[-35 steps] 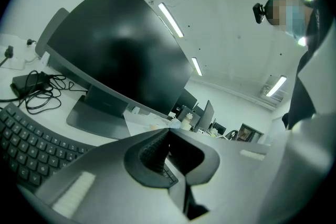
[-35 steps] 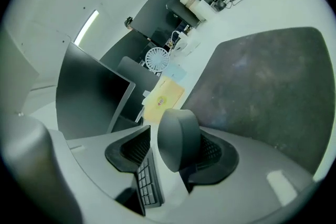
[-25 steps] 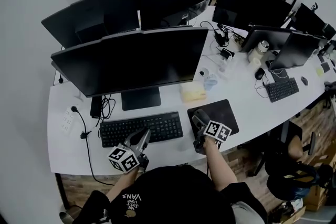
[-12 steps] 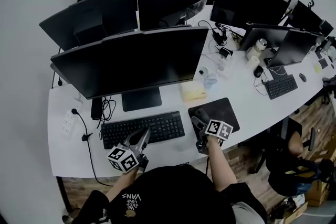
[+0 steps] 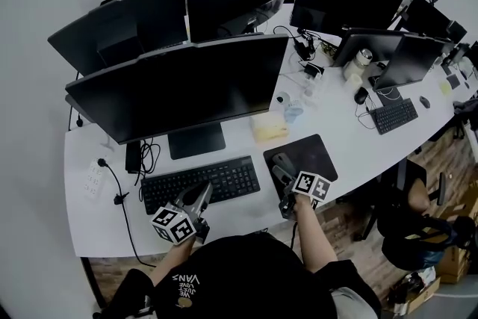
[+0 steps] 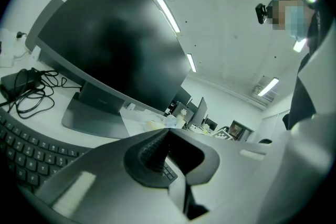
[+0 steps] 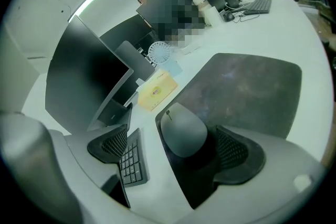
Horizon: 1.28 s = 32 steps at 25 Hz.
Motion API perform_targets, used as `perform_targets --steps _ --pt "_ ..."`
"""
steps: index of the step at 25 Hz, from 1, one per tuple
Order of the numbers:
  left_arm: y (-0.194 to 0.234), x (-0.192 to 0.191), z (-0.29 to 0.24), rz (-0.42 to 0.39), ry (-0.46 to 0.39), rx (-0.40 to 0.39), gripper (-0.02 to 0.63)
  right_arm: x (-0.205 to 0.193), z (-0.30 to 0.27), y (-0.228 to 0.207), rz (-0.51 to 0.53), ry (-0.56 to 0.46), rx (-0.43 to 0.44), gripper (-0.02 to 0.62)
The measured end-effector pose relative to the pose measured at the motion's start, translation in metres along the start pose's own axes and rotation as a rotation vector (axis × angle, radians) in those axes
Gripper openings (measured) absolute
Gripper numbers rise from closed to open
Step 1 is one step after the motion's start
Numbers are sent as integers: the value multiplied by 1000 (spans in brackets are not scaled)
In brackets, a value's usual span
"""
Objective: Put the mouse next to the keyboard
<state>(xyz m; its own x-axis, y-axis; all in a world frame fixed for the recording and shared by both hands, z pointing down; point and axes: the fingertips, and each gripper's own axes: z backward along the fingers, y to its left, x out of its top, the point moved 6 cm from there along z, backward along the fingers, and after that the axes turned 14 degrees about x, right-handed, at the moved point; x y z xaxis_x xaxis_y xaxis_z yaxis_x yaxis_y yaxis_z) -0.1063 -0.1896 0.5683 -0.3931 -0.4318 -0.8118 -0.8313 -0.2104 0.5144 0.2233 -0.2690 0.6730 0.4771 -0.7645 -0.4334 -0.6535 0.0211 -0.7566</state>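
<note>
Two grippers, one working. Your right gripper (image 7: 173,140) has held its place over the last second. Its jaws are wide apart and straddle the grey rounded plastic mouse (image 7: 182,128) from 6 o'clock, apparently not pinching it. The mouse sits on the dark rectangular mouse pad (image 5: 317,153), at 3 o'clock of the flat black keyboard (image 5: 200,184). Left gripper (image 6: 167,132): jaws closed together, empty. Judgement: grasp pending, transfer not begun.

Grey mouse (image 7: 182,131) flat on dark mouse pad (image 5: 317,153), just right of black keyboard (image 5: 200,183)
</note>
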Motion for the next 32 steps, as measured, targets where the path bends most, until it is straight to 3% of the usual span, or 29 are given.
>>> perform_targets --steps 8,16,21,30,32 --pt "3 6 2 -8 6 -22 2 5 17 34 175 -62 8 521" --pt "10 15 13 -36 26 -81 2 -9 45 104 374 -247 103 458" --pt "14 21 24 -63 41 -142 2 -39 57 138 442 -295 127 341" --pt "22 32 50 -102 40 -245 2 -88 87 181 552 -426 70 6" --pt "22 31 55 -102 42 -258 2 -97 96 187 579 -440 64 5"
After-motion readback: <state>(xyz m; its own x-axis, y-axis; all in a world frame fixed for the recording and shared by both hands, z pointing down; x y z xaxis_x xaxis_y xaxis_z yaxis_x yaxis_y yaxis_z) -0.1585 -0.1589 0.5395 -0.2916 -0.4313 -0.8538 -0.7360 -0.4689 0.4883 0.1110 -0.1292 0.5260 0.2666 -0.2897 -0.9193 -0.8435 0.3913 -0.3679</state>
